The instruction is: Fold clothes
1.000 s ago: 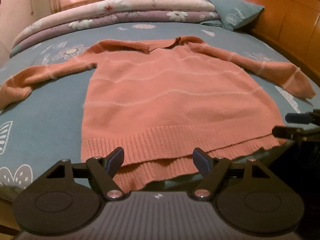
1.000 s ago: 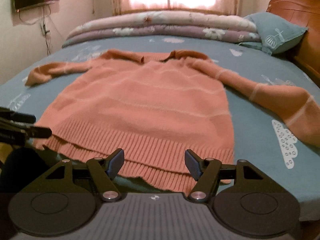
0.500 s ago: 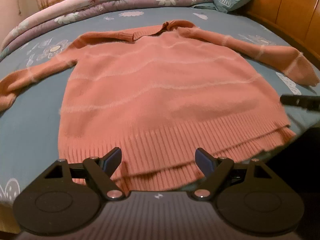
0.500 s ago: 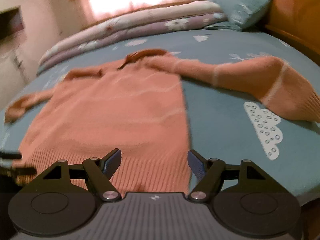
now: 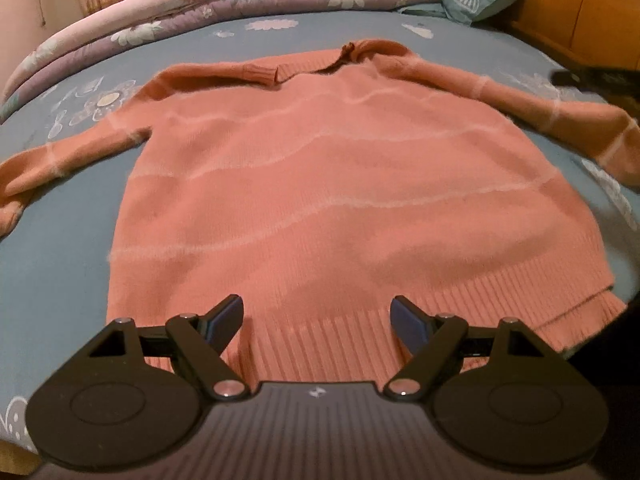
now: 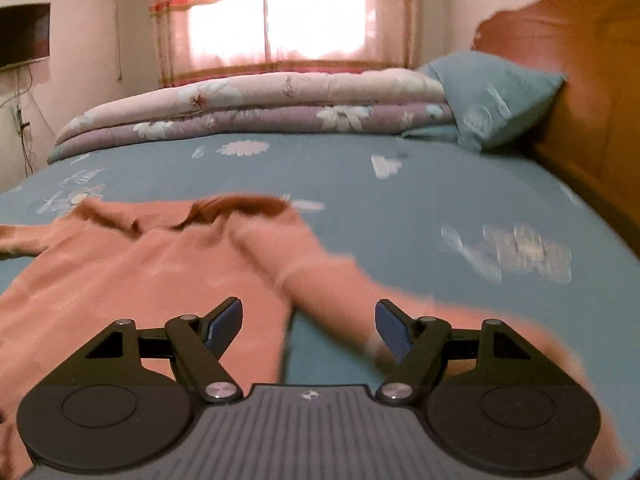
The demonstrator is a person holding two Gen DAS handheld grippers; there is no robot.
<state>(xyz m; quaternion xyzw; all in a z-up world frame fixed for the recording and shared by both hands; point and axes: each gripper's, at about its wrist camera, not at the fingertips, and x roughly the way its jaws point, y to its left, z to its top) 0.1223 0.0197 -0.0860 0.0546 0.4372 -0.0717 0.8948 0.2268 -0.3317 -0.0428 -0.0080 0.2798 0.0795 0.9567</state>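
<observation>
A salmon-pink knit sweater with thin pale stripes lies flat on the blue bedsheet, collar away from me and both sleeves spread out. My left gripper is open above the ribbed hem, nothing between its fingers. My right gripper is open over the sweater's right sleeve, near where it leaves the body. Its jaws stand apart above the fabric and do not press on it. In the left wrist view the other gripper's dark tip shows at the right edge, above that sleeve.
Folded floral quilts lie across the far side of the bed. A blue pillow leans on the wooden headboard at the right. A curtained window is behind. The bed's near edge drops off at the lower right.
My right gripper has swept to the right, from the hem to the right sleeve, and its jaws opened a little. My left gripper has moved forward over the hem.
</observation>
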